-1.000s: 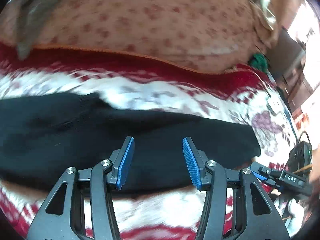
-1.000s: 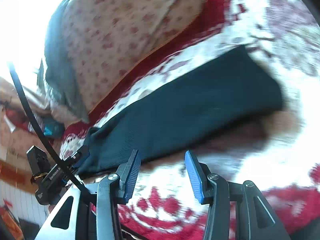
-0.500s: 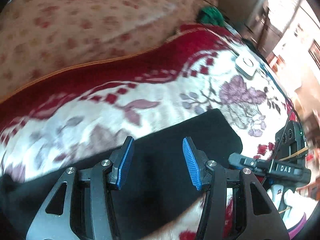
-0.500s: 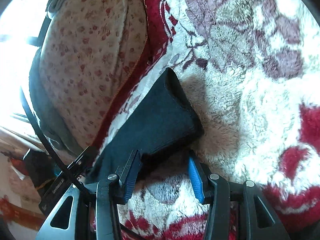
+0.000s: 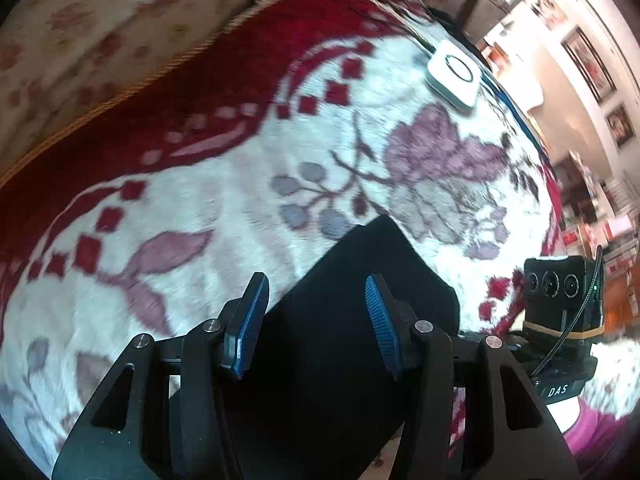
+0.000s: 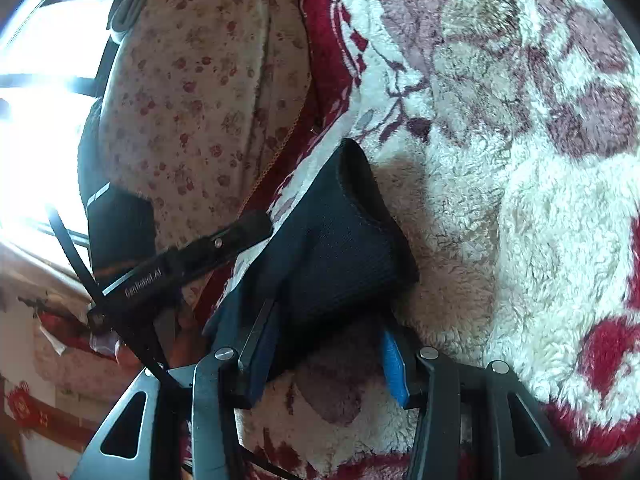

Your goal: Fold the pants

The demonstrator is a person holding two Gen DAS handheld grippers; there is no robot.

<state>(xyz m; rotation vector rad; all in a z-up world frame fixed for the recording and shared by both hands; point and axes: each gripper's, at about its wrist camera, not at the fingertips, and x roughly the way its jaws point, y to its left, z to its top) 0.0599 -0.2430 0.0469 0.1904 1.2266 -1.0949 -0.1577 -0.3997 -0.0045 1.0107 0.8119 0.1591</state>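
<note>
The black pants (image 5: 360, 280) lie flat on a fleecy white and red blanket (image 5: 240, 184), with one leg end in view. My left gripper (image 5: 314, 324) hovers over that end, open, its blue pads wide apart above the cloth. In the right wrist view the same hem end (image 6: 340, 240) lies just ahead of my right gripper (image 6: 328, 356). The hem's near corner reaches between the right gripper's open jaws, and the pads do not press on it. A finger of the left gripper (image 6: 224, 244) rests at the pants' far edge.
A small white square device (image 5: 454, 72) lies on the blanket beyond the pants. A beige flowered quilt (image 6: 200, 100) rises along the blanket's far side. The right gripper's camera housing (image 5: 560, 284) stands close at the right. A bright window (image 6: 40, 80) is at the left.
The left gripper has slid along the pants to the leg end and rolled. The right gripper has dropped close to the hem, whose corner now lies between its jaws.
</note>
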